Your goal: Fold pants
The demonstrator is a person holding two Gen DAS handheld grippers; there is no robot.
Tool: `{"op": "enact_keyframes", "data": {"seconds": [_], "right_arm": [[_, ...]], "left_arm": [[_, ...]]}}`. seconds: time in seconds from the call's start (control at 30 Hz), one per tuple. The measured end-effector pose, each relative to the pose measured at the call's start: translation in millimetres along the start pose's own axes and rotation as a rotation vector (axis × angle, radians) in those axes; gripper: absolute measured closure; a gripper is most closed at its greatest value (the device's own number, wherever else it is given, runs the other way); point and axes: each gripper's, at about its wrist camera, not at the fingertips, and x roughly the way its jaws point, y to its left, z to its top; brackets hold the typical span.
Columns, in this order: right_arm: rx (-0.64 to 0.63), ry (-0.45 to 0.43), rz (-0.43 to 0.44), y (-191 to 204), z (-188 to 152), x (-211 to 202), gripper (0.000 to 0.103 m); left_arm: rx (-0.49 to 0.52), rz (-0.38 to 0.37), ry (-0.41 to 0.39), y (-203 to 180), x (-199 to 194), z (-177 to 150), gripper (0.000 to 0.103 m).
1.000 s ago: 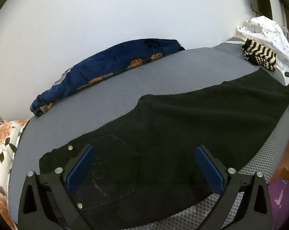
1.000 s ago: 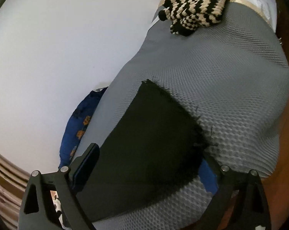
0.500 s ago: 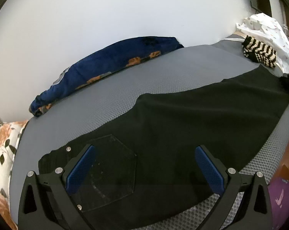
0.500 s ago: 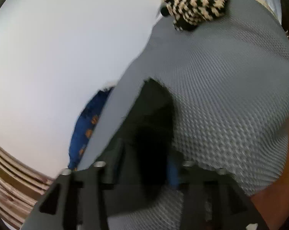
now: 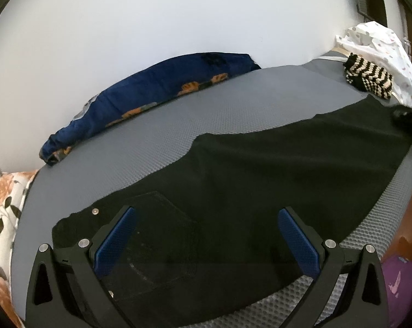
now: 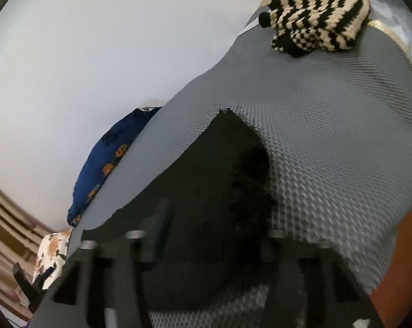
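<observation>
Black pants [image 5: 260, 180] lie flat across the grey mesh mattress [image 5: 206, 109], waist and back pocket near me, legs running off to the right. My left gripper [image 5: 206, 235] hovers open over the pocket area, its blue pads [image 5: 115, 240] wide apart and nothing pinched. In the right wrist view the leg end of the pants [image 6: 206, 169] is bunched into a dark raised fold. My right gripper [image 6: 214, 218], blurred, has its jaws closing on that fold with cloth between them. Seen from the left wrist, the right gripper [image 5: 408, 116] sits at the far leg hem.
A navy floral cloth [image 5: 156, 93] lies along the white wall at the back. A black-and-cream striped knit [image 5: 369, 78] and a white patterned garment [image 5: 380, 46] sit at the far right end. A floral pillow [image 5: 3, 207] is at the left, a purple item [image 5: 399, 281] below right.
The right gripper's jaws have come together from wide open around the leg hem, and the hem has bunched up. That gripper also rolled and shifted. The left gripper has stayed still.
</observation>
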Motion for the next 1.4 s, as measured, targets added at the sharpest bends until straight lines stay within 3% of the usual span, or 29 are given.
{"op": "enact_keyframes", "data": {"seconds": [0.17,0.4,0.7,0.87,1.03,1.2,1.3,1.4], "right_arm": [[0.062,-0.010,0.003,-9,-3,-1,0.093],[0.139,-0.043,0.065,2,2,-13,0.094],[-0.045,-0.006,0.160,115,17,-5,0.094],[-0.168,0.082,0.289,208,-16,31,0.094],[-0.228,0.241,0.382,279,-82,98,0.094],[-0.285,0.424,0.362,308,-154,154,0.094],[-0.285,0.449,0.345,309,-168,162,0.094],[-0.278,0.418,0.348,313,-160,157,0.094]], "left_arm": [[0.036,0.014,-0.016,-5,-4,0,0.001],[-0.004,0.015,-0.018,3,-4,-1,0.001],[-0.130,0.020,-0.018,36,-14,-11,0.001],[-0.125,0.028,-0.035,42,-22,-19,0.001],[-0.149,0.023,-0.027,51,-24,-31,0.001],[-0.189,0.025,-0.013,66,-25,-42,0.001],[-0.223,0.022,-0.007,77,-23,-48,0.001],[-0.250,0.011,0.004,83,-21,-51,0.001]]}}
